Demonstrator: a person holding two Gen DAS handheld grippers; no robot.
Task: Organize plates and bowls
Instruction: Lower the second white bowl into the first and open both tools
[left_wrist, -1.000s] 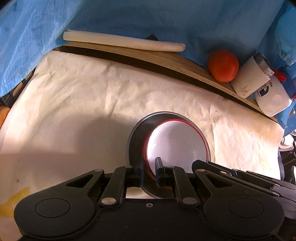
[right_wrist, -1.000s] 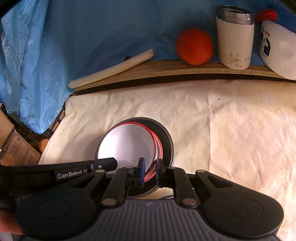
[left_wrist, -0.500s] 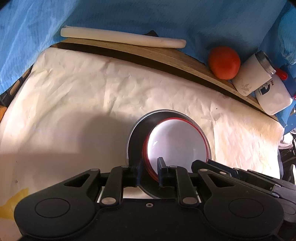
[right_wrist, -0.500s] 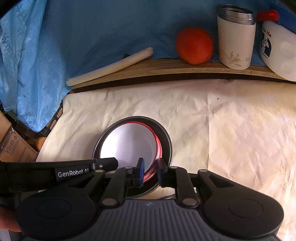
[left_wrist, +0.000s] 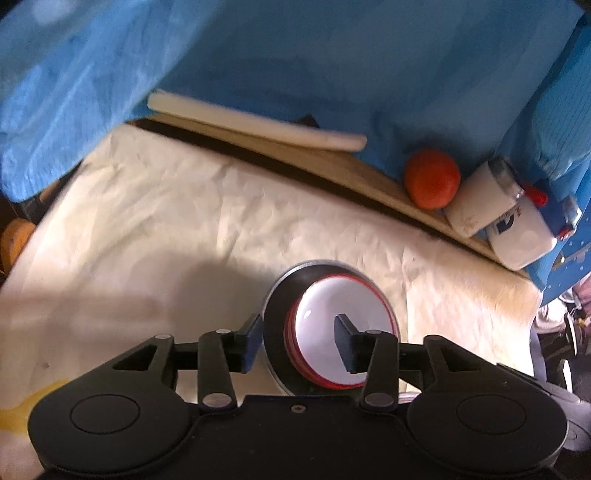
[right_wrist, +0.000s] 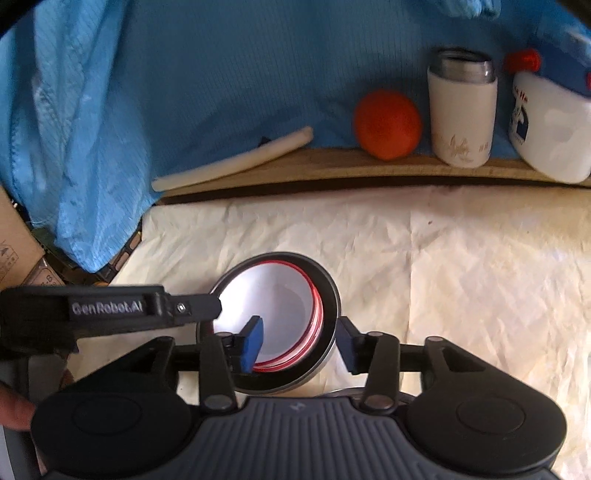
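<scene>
A dark bowl with a metal rim (left_wrist: 277, 314) (right_wrist: 328, 295) sits on the cream paper. White, red-rimmed bowls (left_wrist: 325, 306) (right_wrist: 273, 291) are nested inside it. My left gripper (left_wrist: 299, 343) straddles the stack's left rim, one finger outside the dark bowl and one over the white bowl. Its jaws are opening and the pads stand off the rims. My right gripper (right_wrist: 301, 345) straddles the right rim the same way, jaws opening, pads apart from the bowls. The left gripper's side (right_wrist: 110, 310) crosses the right wrist view.
On the wooden ledge (right_wrist: 332, 170) at the back lie a white roll (right_wrist: 236, 162), an orange ball (right_wrist: 387, 123), a white tumbler (right_wrist: 461, 110) and a white bottle (right_wrist: 546, 125). Blue cloth (right_wrist: 221, 74) hangs behind. Cardboard boxes (right_wrist: 14, 243) stand at the left.
Both grippers were shut on the bowls' rims; their jaws have now spread wide and let go. The left gripper has drawn back a little.
</scene>
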